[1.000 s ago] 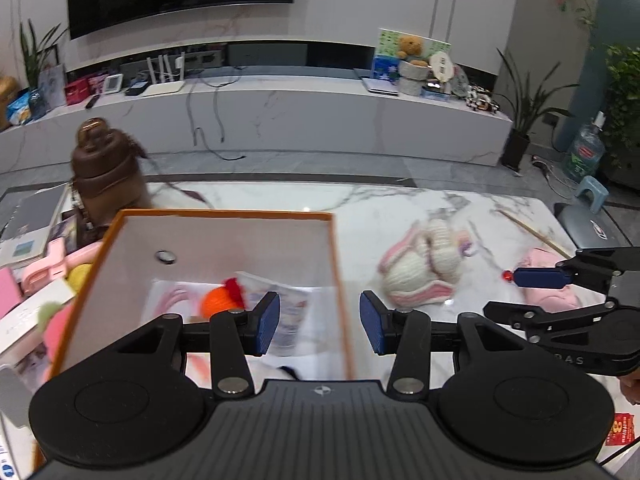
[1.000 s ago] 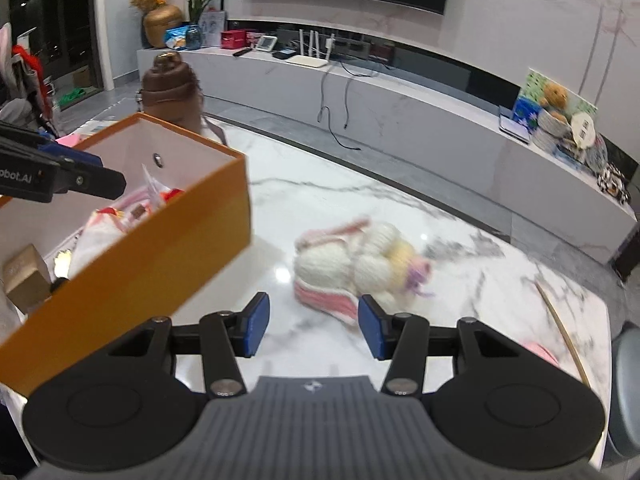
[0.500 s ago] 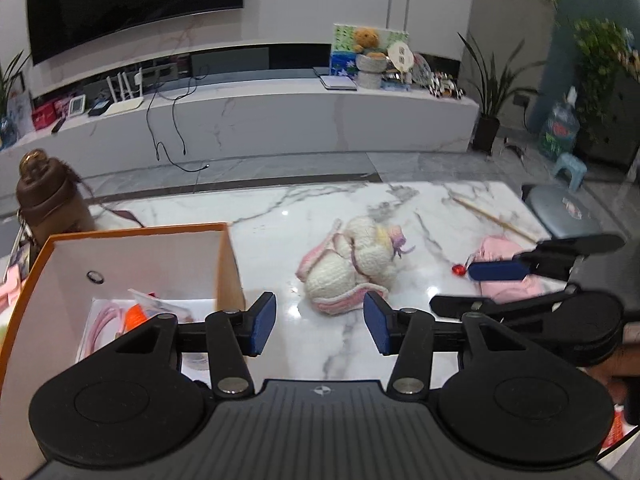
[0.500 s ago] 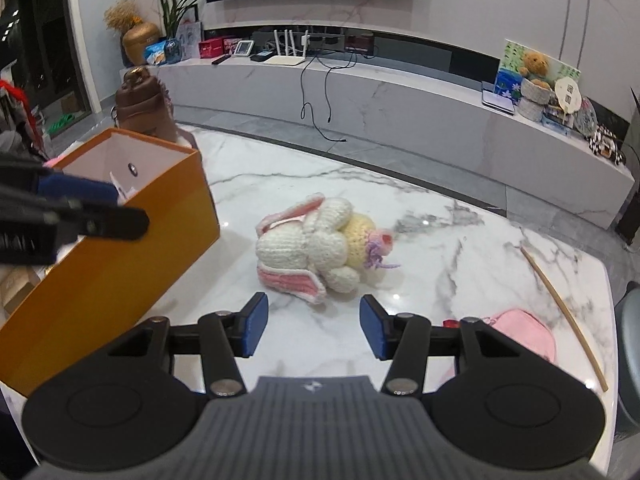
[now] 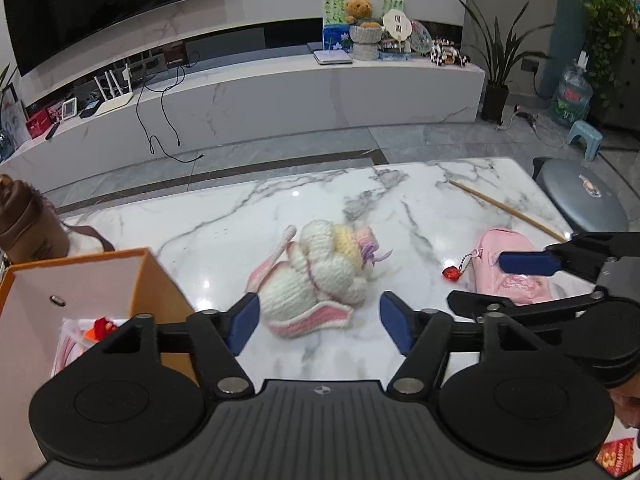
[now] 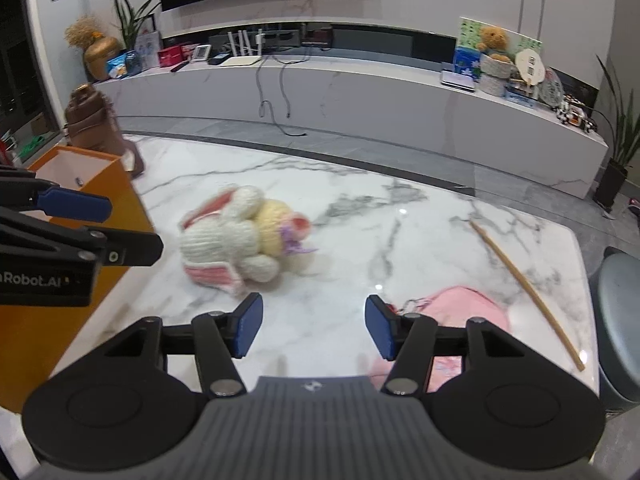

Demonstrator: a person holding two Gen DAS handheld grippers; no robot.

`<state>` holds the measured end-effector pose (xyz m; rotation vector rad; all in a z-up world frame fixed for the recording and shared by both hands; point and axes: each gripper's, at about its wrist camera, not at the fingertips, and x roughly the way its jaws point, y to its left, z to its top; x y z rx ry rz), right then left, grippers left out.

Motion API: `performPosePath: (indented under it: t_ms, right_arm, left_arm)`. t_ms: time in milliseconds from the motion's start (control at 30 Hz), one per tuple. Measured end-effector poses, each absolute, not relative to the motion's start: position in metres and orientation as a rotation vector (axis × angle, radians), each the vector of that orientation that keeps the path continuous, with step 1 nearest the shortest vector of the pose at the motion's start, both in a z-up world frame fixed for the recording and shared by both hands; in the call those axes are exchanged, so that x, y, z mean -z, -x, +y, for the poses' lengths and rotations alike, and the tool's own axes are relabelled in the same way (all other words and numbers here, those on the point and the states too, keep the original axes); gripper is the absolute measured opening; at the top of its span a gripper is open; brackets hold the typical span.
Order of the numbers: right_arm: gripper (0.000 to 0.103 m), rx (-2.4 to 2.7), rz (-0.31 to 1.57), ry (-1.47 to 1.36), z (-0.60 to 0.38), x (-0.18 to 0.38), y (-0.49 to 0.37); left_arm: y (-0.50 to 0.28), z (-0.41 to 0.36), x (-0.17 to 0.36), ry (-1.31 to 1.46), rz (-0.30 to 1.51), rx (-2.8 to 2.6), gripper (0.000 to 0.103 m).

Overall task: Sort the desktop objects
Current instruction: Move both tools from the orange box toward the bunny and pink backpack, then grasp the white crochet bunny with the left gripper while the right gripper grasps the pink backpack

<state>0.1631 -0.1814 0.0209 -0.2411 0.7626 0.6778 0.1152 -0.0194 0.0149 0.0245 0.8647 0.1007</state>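
Note:
A knitted white and pink rabbit toy (image 5: 316,280) (image 6: 240,236) lies on its side on the marble table (image 5: 224,224). My left gripper (image 5: 320,322) hovers just in front of it, its jaws opening, and nothing is pressed between them. To the right lies a pink pouch (image 5: 512,264) (image 6: 468,304) with a red charm (image 5: 451,273). My right gripper (image 6: 312,328) is over bare marble beside that pouch, jaws also opening and empty. The orange box (image 5: 92,276) (image 6: 100,184) stands at the left with several items inside.
A brown bottle bag (image 5: 24,220) (image 6: 92,124) stands behind the box. A thin wooden stick (image 5: 504,208) (image 6: 524,292) lies near the table's right edge. A grey round stool (image 5: 580,200) sits beyond that edge. A long white TV bench (image 5: 280,92) runs behind the table.
Both grippers have swung right, away from the orange box, toward the rabbit toy and the pouch. Both pairs of jaws have widened, the left one more.

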Motion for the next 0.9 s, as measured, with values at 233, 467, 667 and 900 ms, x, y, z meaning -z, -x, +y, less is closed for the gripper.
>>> performPosePath:
  t_ms: [233, 467, 667, 900]
  right_arm:
    - [0.085, -0.542, 0.763, 0.198, -0.211, -0.016, -0.193]
    - [0.094, -0.433, 0.792, 0.185, -0.229, -0.005, -0.217]
    - [0.095, -0.429, 0.833, 0.195, -0.224, 0.011, -0.230]
    - [0.097, -0.449, 0.874, 0.221, -0.207, 0.024, -0.235]
  left_arm:
    - [-0.146, -0.024, 0.013, -0.047, 0.946, -0.118, 0.080]
    - [-0.171, -0.019, 0.032, -0.026, 0.991, -0.134, 0.081]
    - [-0.191, -0.013, 0.044, -0.065, 0.994, -0.156, 0.082]
    - [-0.211, -0.014, 0.055, -0.164, 0.987, -0.153, 0.095]
